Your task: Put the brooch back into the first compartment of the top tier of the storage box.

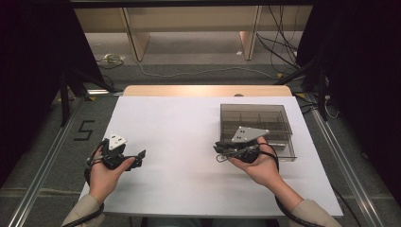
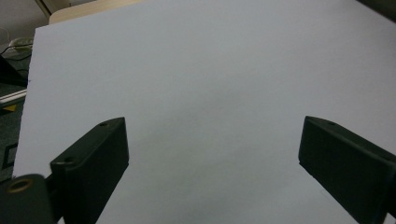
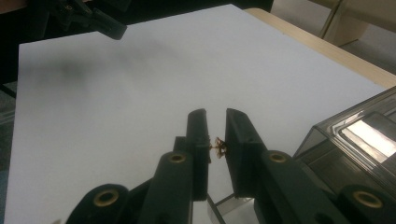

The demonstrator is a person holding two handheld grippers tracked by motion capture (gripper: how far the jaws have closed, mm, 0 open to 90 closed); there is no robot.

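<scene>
Right hand-held gripper (image 3: 215, 119) pinching a tiny brass part (image 3: 219, 147) beside the compartment box (image 1: 257, 127) near the surface's (image 1: 189, 142) right edge; left hand-held gripper (image 2: 212, 154) wide open. Could slip if pinch loosens.

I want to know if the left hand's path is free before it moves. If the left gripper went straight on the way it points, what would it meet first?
Most likely only the bare white table top: the left gripper has its jaws wide open with nothing between or ahead of them. Depth is hard to judge.
</scene>
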